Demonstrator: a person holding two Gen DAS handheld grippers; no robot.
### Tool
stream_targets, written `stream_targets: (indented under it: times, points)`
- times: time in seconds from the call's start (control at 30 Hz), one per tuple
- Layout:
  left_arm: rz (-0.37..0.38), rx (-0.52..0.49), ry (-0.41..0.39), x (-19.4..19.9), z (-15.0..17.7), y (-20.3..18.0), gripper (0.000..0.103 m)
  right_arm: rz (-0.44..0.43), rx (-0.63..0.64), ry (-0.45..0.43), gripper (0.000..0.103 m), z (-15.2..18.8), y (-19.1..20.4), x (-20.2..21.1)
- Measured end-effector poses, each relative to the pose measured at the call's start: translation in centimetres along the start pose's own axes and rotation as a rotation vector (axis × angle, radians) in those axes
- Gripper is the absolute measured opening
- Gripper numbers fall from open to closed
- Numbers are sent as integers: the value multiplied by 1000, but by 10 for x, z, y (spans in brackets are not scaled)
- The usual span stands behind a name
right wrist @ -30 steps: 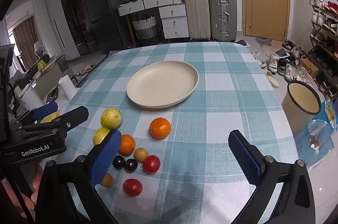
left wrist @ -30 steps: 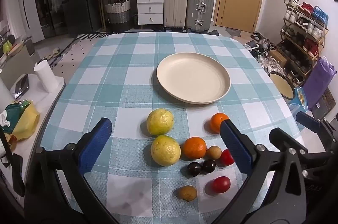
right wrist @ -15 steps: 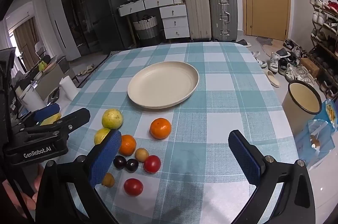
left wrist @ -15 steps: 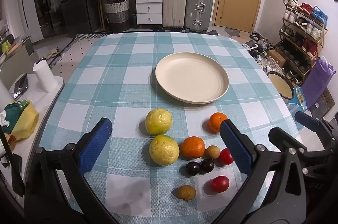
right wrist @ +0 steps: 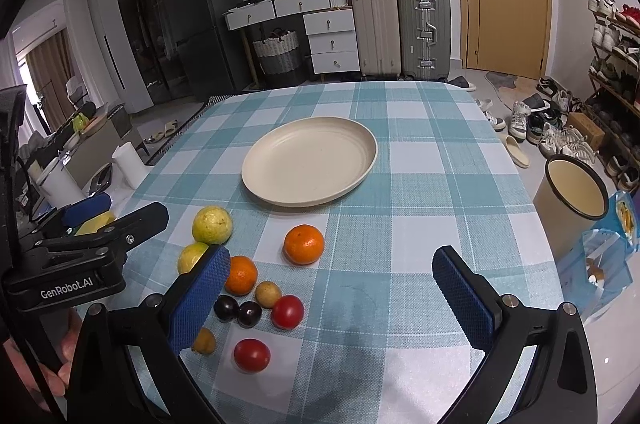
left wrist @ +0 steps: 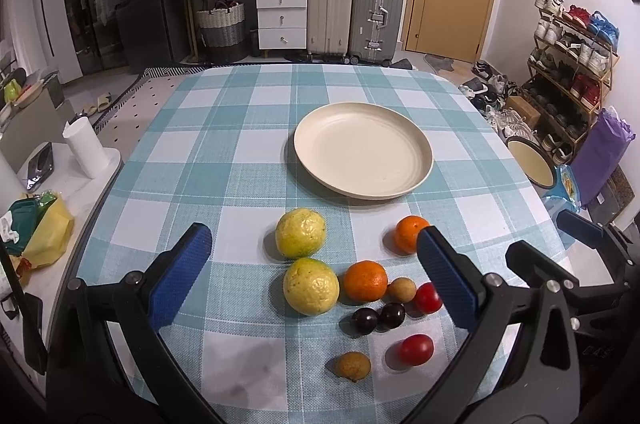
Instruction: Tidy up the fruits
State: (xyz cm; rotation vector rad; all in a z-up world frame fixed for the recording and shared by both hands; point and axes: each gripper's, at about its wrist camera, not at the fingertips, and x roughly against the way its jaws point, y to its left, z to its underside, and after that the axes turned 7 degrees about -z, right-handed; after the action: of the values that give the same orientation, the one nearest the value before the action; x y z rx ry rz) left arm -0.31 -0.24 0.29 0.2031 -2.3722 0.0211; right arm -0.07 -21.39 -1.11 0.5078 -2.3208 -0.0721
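The plate (left wrist: pixel 363 156) sits at frame centre on the table (left wrist: pixel 208 159). Below it, the fruits cluster toward the lower centre: two guavas (left wrist: pixel 301 232) at left, oranges (left wrist: pixel 365 280) to their right, tomatoes (left wrist: pixel 417 349) and plums (left wrist: pixel 378 318) lowest.

two guavas (left wrist: pixel 300 238), two oranges (left wrist: pixel 365 281), one plate (left wrist: pixel 363 150).

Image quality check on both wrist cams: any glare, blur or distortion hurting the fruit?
Left wrist: strong fisheye bend with dark corner vignette; the fruit is sharp, with soft shadows; no glare on the plate. Right wrist: same bend; the red tomato shows a small highlight and stays sharp.
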Motion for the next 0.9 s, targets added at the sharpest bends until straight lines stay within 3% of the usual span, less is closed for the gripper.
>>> stream_targets:
  times: [0.9]
  points:
    - [1, 2, 0, 0, 1, -1, 102, 0, -8, 2, 103, 2, -3, 1]
